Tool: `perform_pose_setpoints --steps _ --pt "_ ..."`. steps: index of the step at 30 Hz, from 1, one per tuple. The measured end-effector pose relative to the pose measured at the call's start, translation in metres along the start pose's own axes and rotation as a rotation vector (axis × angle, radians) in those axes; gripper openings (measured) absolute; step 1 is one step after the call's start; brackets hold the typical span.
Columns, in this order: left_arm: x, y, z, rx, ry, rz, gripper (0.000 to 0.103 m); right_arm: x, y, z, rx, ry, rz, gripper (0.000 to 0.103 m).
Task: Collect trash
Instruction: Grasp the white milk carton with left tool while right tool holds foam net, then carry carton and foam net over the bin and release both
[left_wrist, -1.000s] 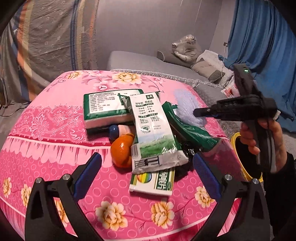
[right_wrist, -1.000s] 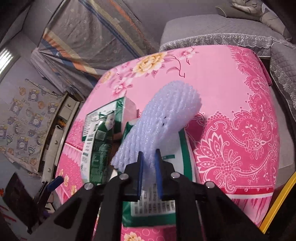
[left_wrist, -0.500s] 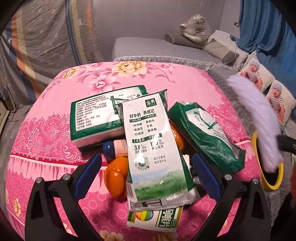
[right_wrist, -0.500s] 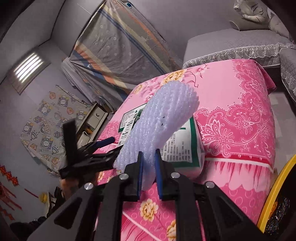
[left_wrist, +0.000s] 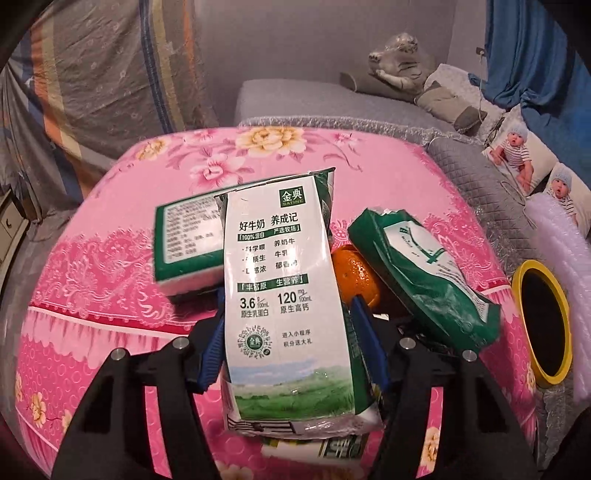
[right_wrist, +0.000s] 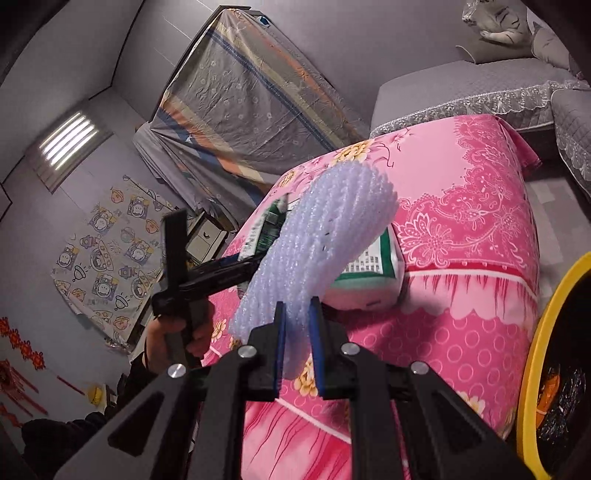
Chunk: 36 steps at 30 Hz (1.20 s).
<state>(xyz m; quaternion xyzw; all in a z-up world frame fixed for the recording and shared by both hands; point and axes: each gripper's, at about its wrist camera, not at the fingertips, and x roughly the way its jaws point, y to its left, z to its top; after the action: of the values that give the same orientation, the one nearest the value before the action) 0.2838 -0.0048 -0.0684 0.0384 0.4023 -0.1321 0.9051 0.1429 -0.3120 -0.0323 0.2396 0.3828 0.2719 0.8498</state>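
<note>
A white and green milk carton stands tilted on a pile of trash on the pink flowered cloth. My left gripper is closing around it, and its blue pads touch the carton's two sides. Beside it lie a green packet, a green and white tissue pack, an orange and another carton underneath. My right gripper is shut on a white foam net sleeve, held up at the table's right side near the yellow-rimmed bin.
The bin stands just off the table's right edge with dark trash inside. A grey sofa with cushions runs behind the table. A striped cloth-covered stack and a drawer unit stand to the left.
My left gripper moved in over the pile and its jaws came together around the milk carton. My right gripper carried the foam net off the table toward the bin.
</note>
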Motion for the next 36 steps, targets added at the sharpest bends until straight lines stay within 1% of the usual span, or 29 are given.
perform_pose_setpoints --steps 3,5,7,9,10,12,15,17,19,21,25,28,33,36 --pt "-0.031 0.003 -0.009 0.006 -0.074 -0.017 0.059 -0.002 0.002 -0.007 0.001 -0.004 -0.003 0.012" --pt "-0.052 0.007 -0.02 -0.01 -0.119 -0.016 0.059 -0.004 0.003 -0.013 0.001 -0.01 -0.007 0.012" --pt "-0.074 0.01 -0.035 -0.031 -0.164 -0.044 0.059 -0.004 0.001 -0.016 0.006 -0.014 -0.01 0.012" --pt "-0.093 0.009 -0.051 -0.025 -0.209 -0.047 0.059 -0.005 -0.001 -0.021 0.018 -0.02 -0.012 0.012" --pt "-0.099 0.008 -0.056 -0.022 -0.223 -0.046 0.059 -0.005 -0.002 -0.022 0.023 -0.023 -0.013 0.012" --pt "-0.112 0.006 -0.068 -0.026 -0.251 -0.07 0.059 -0.01 -0.004 -0.027 0.043 -0.037 -0.014 0.012" --pt "-0.123 0.0 -0.076 -0.04 -0.267 -0.118 0.059 -0.019 -0.007 -0.031 0.059 -0.068 -0.04 0.012" --pt "-0.127 -0.008 -0.079 -0.025 -0.286 -0.13 0.059 -0.026 -0.011 -0.032 0.07 -0.088 -0.053 0.012" --pt "-0.128 -0.02 -0.078 0.001 -0.291 -0.142 0.059 -0.035 -0.014 -0.033 0.082 -0.108 -0.074 0.012" --pt "-0.126 -0.033 -0.077 0.017 -0.288 -0.177 0.059 -0.045 -0.018 -0.035 0.093 -0.131 -0.109 0.012" --pt "-0.117 -0.058 -0.07 0.044 -0.268 -0.228 0.059 -0.062 -0.027 -0.038 0.11 -0.162 -0.153 0.012" --pt "-0.109 -0.082 -0.063 0.068 -0.251 -0.282 0.059 -0.076 -0.037 -0.04 0.121 -0.189 -0.208 0.012" --pt "-0.092 -0.129 -0.049 0.114 -0.216 -0.331 0.059 -0.103 -0.054 -0.044 0.143 -0.245 -0.275 0.012" --pt "-0.083 -0.154 -0.039 0.139 -0.208 -0.356 0.059 -0.116 -0.063 -0.049 0.153 -0.274 -0.305 0.012"
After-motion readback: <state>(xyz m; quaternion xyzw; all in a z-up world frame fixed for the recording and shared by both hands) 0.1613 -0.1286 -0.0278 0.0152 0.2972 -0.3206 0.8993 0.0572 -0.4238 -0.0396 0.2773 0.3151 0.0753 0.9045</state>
